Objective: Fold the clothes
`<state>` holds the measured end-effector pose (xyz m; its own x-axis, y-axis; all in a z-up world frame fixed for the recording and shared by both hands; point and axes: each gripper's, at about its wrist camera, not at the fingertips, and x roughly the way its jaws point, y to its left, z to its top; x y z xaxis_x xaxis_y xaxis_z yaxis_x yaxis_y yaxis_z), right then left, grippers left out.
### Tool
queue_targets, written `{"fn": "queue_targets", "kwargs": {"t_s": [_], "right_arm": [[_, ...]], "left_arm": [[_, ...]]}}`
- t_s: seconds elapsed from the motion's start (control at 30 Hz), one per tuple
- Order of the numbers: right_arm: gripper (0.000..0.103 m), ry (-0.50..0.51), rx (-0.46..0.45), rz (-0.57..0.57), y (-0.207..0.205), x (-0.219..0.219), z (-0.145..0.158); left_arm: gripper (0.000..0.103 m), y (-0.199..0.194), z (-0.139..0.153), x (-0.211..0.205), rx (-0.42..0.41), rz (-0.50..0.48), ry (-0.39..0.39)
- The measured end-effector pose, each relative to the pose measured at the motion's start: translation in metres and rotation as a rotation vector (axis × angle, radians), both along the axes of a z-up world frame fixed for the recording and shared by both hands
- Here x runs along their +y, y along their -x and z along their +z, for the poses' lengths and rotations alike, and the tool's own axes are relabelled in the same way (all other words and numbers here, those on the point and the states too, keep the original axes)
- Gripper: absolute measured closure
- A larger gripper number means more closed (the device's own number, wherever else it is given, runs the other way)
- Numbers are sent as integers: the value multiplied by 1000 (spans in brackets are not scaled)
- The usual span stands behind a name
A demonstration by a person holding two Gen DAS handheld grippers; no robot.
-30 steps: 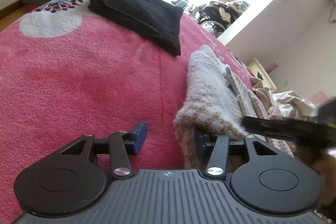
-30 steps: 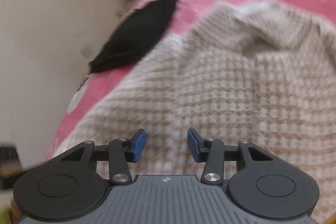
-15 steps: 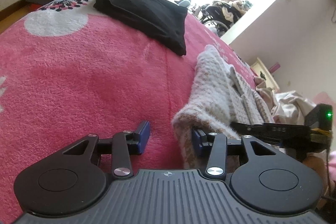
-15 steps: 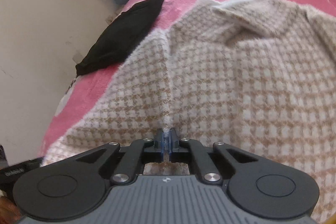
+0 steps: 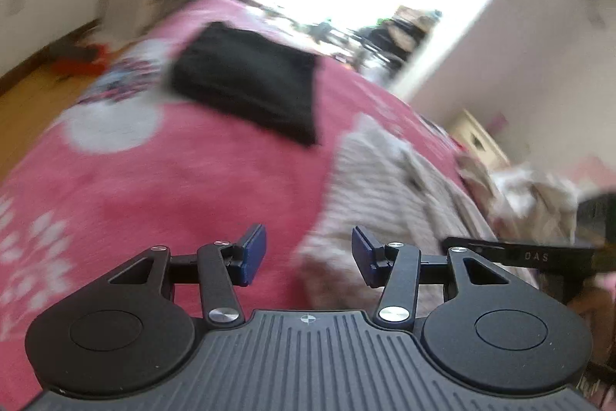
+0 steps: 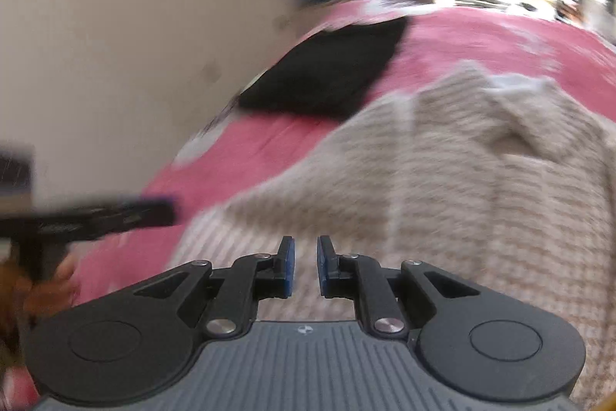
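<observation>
Bare pink bed (image 5: 161,180) lies open left of the checked sweater (image 5: 377,180); a folded black garment (image 5: 246,83) blocks the far side.

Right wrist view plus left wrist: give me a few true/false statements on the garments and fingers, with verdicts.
1. A folded black garment lies on the pink blanket. True.
2. The checked beige sweater covers the black garment. False: they lie side by side, the black one farther off.
3. The right gripper is clamped on the sweater. False: its fingers, which have just been opening, show a narrow gap with no cloth in it.
4. The left gripper is open, with nothing pinched. True: the sweater's edge is only seen through the gap.
5. The blanket is plain pink. False: it has white flower patches.
</observation>
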<state>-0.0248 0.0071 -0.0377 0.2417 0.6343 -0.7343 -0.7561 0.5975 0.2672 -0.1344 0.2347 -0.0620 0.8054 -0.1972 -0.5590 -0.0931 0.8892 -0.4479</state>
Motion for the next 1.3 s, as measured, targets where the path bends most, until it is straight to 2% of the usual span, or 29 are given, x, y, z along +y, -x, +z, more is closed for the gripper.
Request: {"fn": "queue_targets", "kwargs": {"t_s": [0.07, 0.1, 0.13, 0.2, 0.3, 0.37, 0.5, 0.53, 0.73, 0.8, 0.9, 1.0, 1.1, 1.23, 1.3], "right_arm": [[92, 127, 16, 69, 6, 12, -25], [93, 159, 7, 80, 7, 13, -32], [93, 160, -11, 88, 10, 12, -33], [88, 157, -19, 93, 15, 13, -18], [89, 76, -42, 207, 35, 18, 13], [89, 52, -39, 282, 52, 26, 16], [88, 150, 79, 404, 88, 37, -26], [88, 163, 83, 426, 99, 32, -30], [88, 198, 134, 581, 155, -12, -16], [88, 170, 128, 571, 161, -20, -8], [88, 134, 189, 529, 172, -29, -11], [88, 156, 162, 592, 206, -48, -14], [88, 134, 191, 577, 213, -73, 1], [88, 48, 161, 346, 183, -109, 25], [88, 5, 180, 220, 164, -123, 26]], "left_arm": [[54, -14, -7, -26, 38, -82, -111], [54, -19, -15, -38, 68, -104, -173], [54, -23, -25, -46, 97, -116, -217], [53, -26, -41, -54, 132, -116, -254], [53, -24, -39, -49, 121, -96, -212], [53, -24, -37, -43, 129, -79, -166], [53, -23, -37, -36, 142, -52, -123], [53, -22, -37, -35, 144, -47, -118], [53, -21, -38, -37, 143, -39, -125], [52, -22, -39, -36, 144, -36, -118], [52, -23, -40, -35, 143, -34, -118], [52, -22, -40, -36, 139, -29, -120], [52, -16, -33, -37, 123, -11, -139], [52, 8, -2, -42, 17, -7, -187], [52, 20, 14, -49, -34, -24, -184]]}}
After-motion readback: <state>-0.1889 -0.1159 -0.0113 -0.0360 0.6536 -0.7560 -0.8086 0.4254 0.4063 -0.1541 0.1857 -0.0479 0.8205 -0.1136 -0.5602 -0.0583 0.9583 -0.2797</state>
